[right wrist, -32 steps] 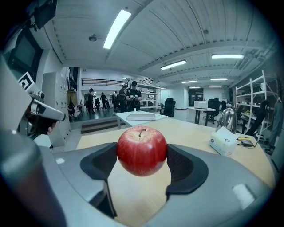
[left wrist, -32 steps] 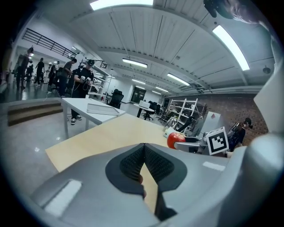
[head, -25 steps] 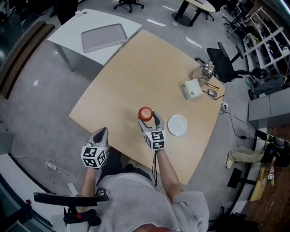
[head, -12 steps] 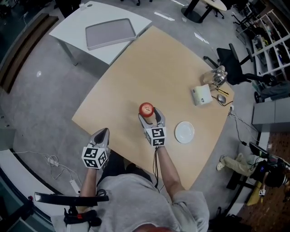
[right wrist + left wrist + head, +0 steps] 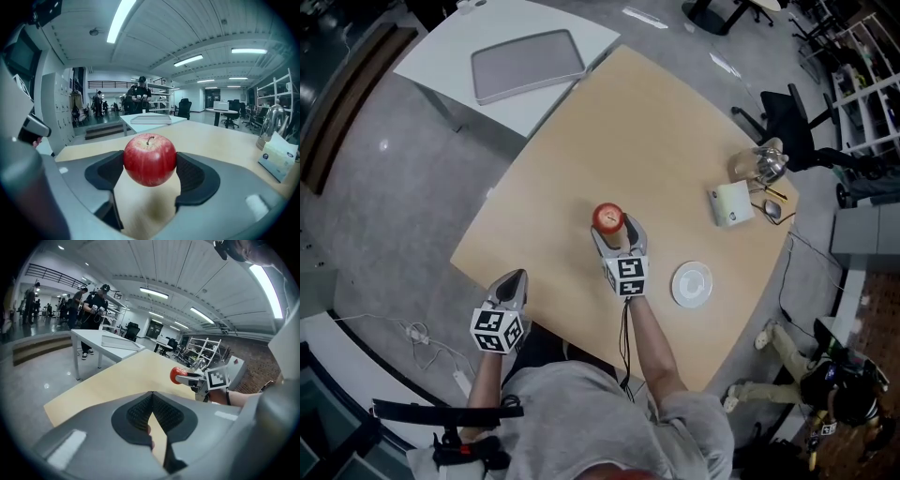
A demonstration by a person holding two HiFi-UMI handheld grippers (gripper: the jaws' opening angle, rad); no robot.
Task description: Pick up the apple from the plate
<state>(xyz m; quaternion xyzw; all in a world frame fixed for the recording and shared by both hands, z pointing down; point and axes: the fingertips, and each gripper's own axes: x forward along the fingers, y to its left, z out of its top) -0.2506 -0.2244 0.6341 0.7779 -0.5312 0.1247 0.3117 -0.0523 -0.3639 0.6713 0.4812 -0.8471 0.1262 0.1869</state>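
Observation:
A red apple (image 5: 607,217) (image 5: 150,159) hangs above the wooden table (image 5: 675,122), stem up, with my right gripper (image 5: 612,228) (image 5: 150,169) shut on it from both sides. It also shows small in the left gripper view as the apple (image 5: 177,375). The white plate (image 5: 692,284) lies bare on the table to the right of my right gripper. My left gripper (image 5: 513,280) (image 5: 149,413) is shut on nothing, off the table's near-left edge, its pads touching at the tips.
A white box (image 5: 730,204) and a glass jug (image 5: 759,167) stand near the table's far right corner. A grey tray (image 5: 528,64) lies on a white side table (image 5: 450,58) at the back left. Office chair (image 5: 787,112) beyond the right edge. People stand far off (image 5: 142,98).
My right gripper, holding the apple, has drifted a little away from the plate and further over the table. The left gripper has hardly moved.

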